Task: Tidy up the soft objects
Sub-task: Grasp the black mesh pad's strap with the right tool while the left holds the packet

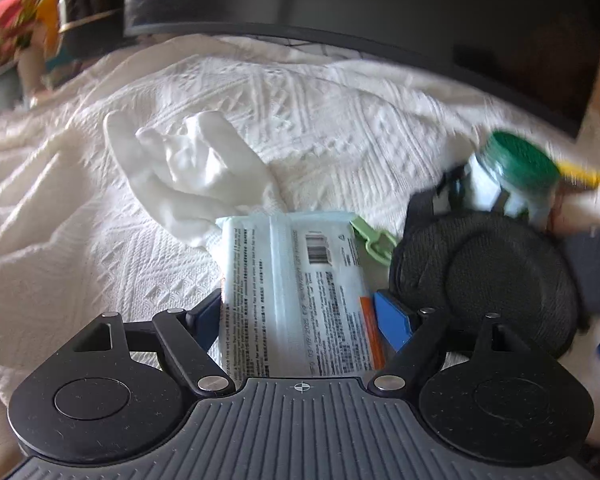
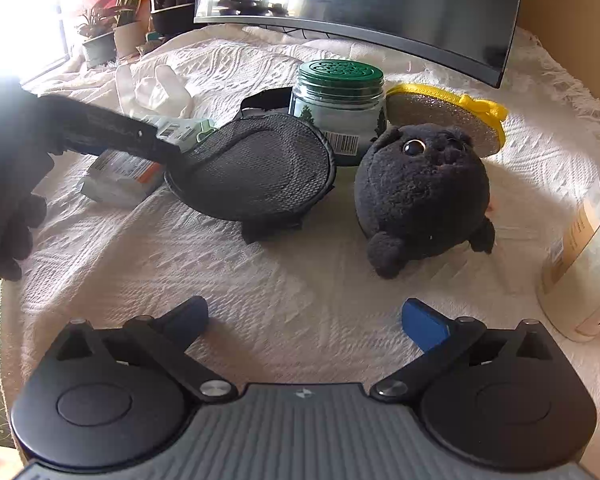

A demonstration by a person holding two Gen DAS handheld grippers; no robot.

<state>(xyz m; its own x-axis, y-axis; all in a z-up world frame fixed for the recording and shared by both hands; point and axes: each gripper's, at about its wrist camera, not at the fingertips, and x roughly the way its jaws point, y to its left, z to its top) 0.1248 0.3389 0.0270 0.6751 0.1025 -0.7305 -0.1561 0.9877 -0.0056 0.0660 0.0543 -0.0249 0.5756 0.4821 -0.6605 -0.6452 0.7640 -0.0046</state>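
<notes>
A pale blue pack of wet wipes (image 1: 300, 288) lies on the white blanket (image 1: 80, 240), between the blue fingers (image 1: 394, 320) of my left gripper (image 1: 300, 314). The jaws stand wide and do not press the pack. Beyond it is a crumpled white cloth (image 1: 188, 172). A black round mesh pad (image 2: 256, 168) lies to the right of the pack (image 2: 116, 176). A black plush toy (image 2: 420, 192) sits ahead of my right gripper (image 2: 304, 320), which hangs open over bare blanket with nothing between its fingers. A gloved hand (image 2: 8, 184) holds the left gripper.
A jar with a green lid (image 2: 338, 108) and a glittery pouch with a yellow rim (image 2: 448, 116) stand behind the plush. A dark monitor (image 2: 380, 0) lines the back. Potted plants (image 2: 104, 28) are at the far left, a pale bottle (image 2: 580, 272) at the right edge.
</notes>
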